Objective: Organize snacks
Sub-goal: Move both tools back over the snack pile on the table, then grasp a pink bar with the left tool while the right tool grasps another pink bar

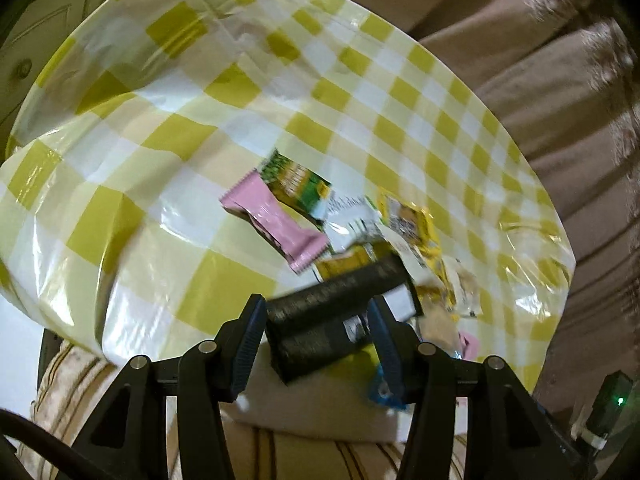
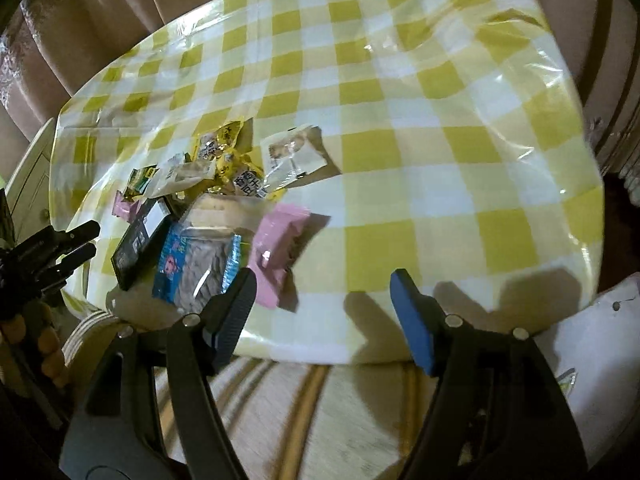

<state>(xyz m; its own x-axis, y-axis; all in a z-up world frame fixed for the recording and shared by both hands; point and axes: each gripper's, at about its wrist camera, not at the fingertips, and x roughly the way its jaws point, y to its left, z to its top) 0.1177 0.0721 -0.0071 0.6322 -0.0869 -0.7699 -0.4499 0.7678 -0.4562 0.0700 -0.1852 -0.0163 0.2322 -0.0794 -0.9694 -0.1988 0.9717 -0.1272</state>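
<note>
A heap of snack packets lies on the yellow checked tablecloth (image 2: 400,120). My left gripper (image 1: 316,320) is shut on a black snack packet (image 1: 332,312) near the table's front edge; the same packet shows in the right wrist view (image 2: 138,248). Beyond it lie a pink packet (image 1: 276,220), a green packet (image 1: 296,184) and yellow packets (image 1: 408,220). My right gripper (image 2: 324,304) is open and empty at the front edge, beside another pink packet (image 2: 276,256) and a blue packet (image 2: 192,268).
Brown curtains (image 1: 540,60) hang behind the table. A striped cushion (image 2: 280,408) lies below the front edge. A white bag (image 2: 600,344) sits at the right. A white cabinet door (image 1: 40,32) stands at the far left.
</note>
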